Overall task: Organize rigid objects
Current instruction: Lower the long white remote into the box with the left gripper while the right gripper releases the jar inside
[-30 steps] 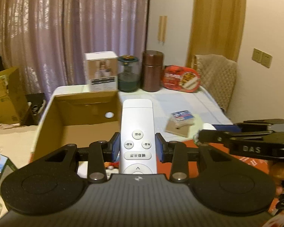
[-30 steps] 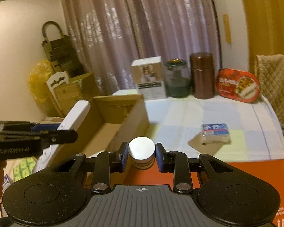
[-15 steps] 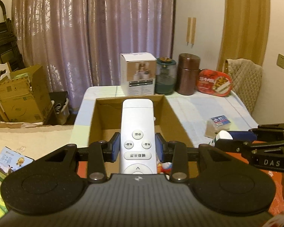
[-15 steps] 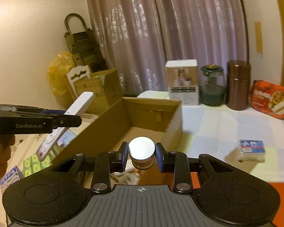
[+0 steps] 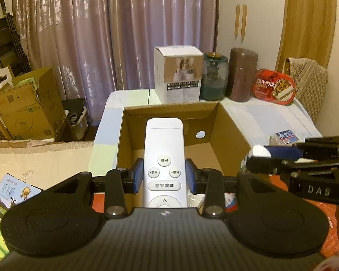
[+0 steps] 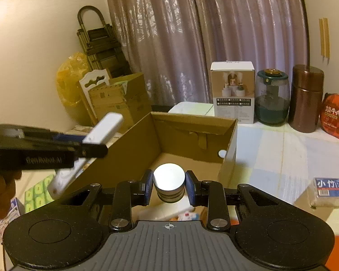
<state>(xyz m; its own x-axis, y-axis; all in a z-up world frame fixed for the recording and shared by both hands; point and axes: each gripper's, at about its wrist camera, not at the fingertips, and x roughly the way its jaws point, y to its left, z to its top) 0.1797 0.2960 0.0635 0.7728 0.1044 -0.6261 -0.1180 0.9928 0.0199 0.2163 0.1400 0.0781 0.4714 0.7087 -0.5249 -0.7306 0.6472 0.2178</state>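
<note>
Left gripper (image 5: 164,176) fingers pinch the white remote (image 5: 164,162) across its narrow sides at the button zone; the long end sticks out ahead, over the open cardboard box (image 5: 230,122). Looks light, stiff, smooth plastic, likely slippery, so the mid-body hold suits it. Right gripper (image 6: 168,186) fingers clamp a short silver cylinder (image 6: 168,181) on its round sides, also above the box; it looks rigid, probably dense, could roll. The desk (image 6: 282,149) lies beyond.
</note>
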